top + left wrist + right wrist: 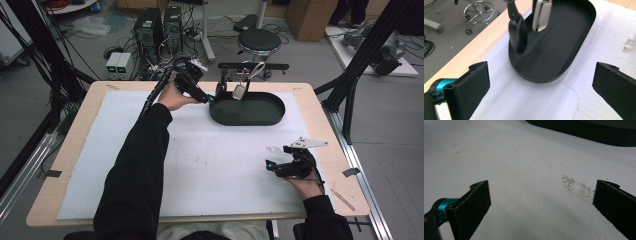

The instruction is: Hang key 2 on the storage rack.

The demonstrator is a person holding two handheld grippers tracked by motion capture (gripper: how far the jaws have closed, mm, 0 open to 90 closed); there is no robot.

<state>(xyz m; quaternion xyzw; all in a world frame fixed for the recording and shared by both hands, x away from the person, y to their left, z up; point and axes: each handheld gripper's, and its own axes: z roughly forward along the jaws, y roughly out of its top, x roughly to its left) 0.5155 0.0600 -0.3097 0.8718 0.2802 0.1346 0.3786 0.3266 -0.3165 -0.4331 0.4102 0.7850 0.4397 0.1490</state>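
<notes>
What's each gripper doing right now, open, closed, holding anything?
Left gripper: open, fingers spread, holding nothing, near the black tray.
Right gripper: open, holding nothing, over the white mat.

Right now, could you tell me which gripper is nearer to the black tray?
Left. The left gripper is right at the end of the black tray, jaws open; the right gripper rests well short of it, on the white mat.
</notes>
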